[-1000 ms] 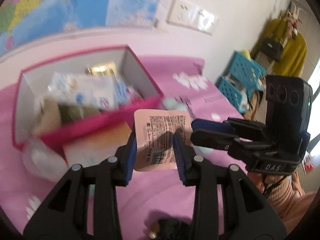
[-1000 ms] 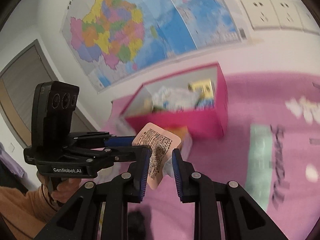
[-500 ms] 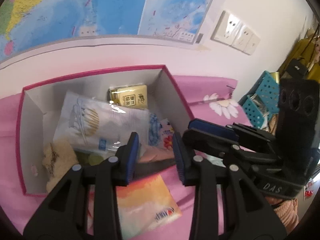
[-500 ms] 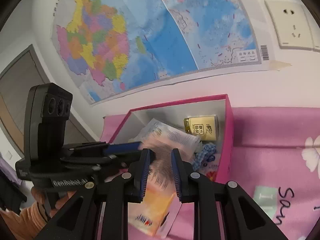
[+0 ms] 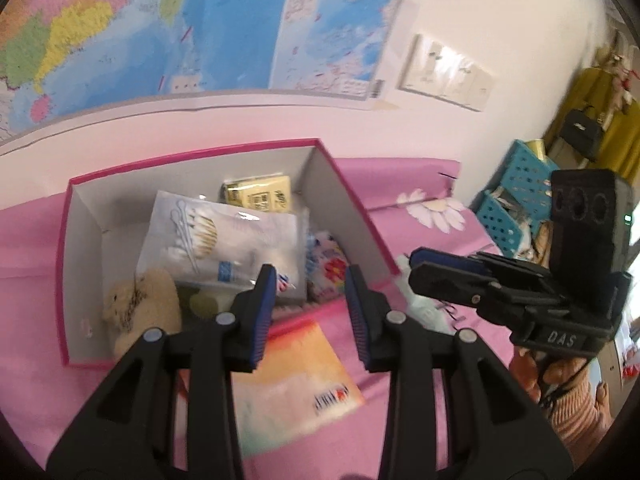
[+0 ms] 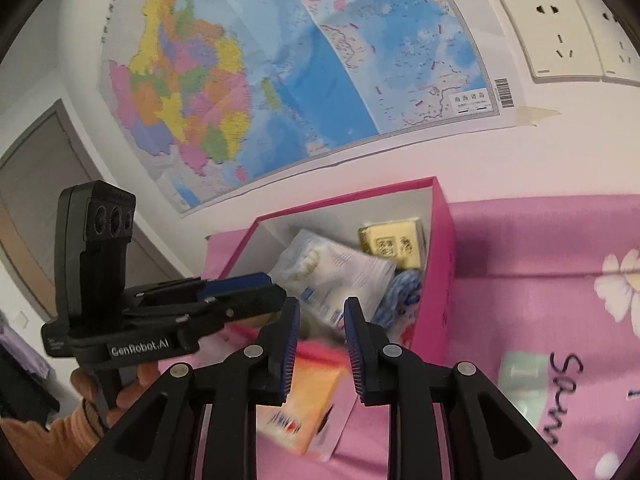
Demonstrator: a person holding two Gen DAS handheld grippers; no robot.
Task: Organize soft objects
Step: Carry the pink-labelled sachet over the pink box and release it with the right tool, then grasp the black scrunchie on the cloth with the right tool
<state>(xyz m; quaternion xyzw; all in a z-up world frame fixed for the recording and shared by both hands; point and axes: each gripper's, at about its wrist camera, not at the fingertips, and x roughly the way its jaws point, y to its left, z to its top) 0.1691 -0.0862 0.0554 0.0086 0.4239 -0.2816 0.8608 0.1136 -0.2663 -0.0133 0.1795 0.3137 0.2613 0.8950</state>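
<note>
A pink box (image 5: 352, 200) (image 6: 442, 236) stands on the pink cloth against the wall. It holds a cotton-swab bag (image 5: 224, 240) (image 6: 336, 268), a yellow tissue pack (image 5: 256, 194) (image 6: 392, 242), a beige plush (image 5: 140, 308) and a floral pack (image 5: 326, 268). An orange tissue pack (image 5: 296, 384) (image 6: 300, 404) lies on the cloth in front of the box. My left gripper (image 5: 310, 312) is open and empty above the box's front wall. My right gripper (image 6: 320, 344) is open and empty just right of it, its fingers (image 5: 448, 264) also seen in the left wrist view.
A map (image 6: 304, 60) and wall sockets (image 6: 560, 36) are on the wall behind the box. Blue baskets (image 5: 516, 204) stand at the right beyond the cloth's edge. A crumpled white wrapper (image 5: 424, 308) lies right of the box.
Both grippers held a pink printed packet together a second ago. It is out of both now, and both jaws stand open over the box front.
</note>
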